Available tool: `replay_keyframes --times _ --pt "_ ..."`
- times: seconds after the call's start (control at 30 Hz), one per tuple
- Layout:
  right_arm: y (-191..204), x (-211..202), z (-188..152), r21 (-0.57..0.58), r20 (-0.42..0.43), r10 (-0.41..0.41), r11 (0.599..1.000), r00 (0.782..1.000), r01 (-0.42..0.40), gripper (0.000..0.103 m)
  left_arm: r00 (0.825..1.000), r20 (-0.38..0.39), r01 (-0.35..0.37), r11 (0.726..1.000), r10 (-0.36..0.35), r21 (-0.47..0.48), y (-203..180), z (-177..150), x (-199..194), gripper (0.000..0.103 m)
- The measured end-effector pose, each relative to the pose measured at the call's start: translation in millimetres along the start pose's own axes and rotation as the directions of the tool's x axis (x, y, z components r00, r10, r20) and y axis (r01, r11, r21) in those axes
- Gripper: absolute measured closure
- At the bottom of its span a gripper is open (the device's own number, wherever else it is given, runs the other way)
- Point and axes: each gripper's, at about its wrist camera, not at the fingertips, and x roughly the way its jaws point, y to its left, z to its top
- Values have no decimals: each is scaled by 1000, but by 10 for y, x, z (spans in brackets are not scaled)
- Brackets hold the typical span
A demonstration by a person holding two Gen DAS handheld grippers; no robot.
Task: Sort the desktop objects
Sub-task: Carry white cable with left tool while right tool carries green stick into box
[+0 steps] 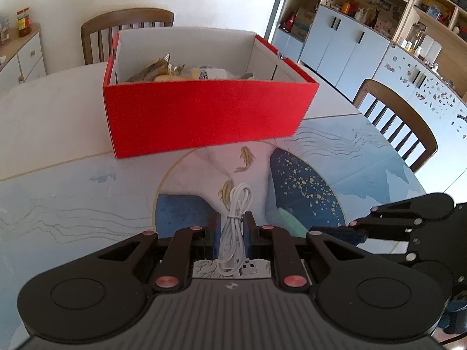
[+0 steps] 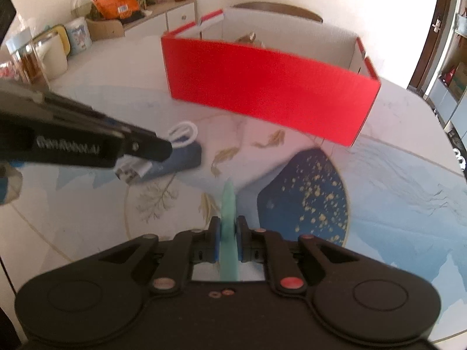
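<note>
The left gripper (image 1: 232, 233) has its fingers (image 1: 216, 234) closed on a coiled white cable (image 1: 235, 227), gripped at its tied middle, with the loops sticking out ahead and the USB plug (image 1: 249, 268) hanging back under the fingers. The right gripper (image 2: 227, 240) is clamped narrow on a thin mint-green flat piece (image 2: 228, 233), held edge-up between the blue pads; what it is cannot be told. Both grippers hang over the bench (image 1: 58, 210), above a mat printed with fish and a dark blue patch (image 2: 303, 204). Beyond them on the bench stands an open red box (image 1: 204, 116) with white inside walls, already holding some wrapped items (image 1: 175, 73). A chair (image 1: 125, 26) stands behind the box.
</note>
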Motion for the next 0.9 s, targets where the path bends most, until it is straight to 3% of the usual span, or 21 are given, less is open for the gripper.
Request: replay_keyframes --times 0.47,0.9 --pt "-265 -442 494 79 105 -17 997 994 9 93 998 68 0 1000 0 -2 -90 337 -241 89" --pt "-513 -563 1054 99 207 -17 995 978 -4 93 985 170 -32 999 37 -28 -11 963 -337 89"
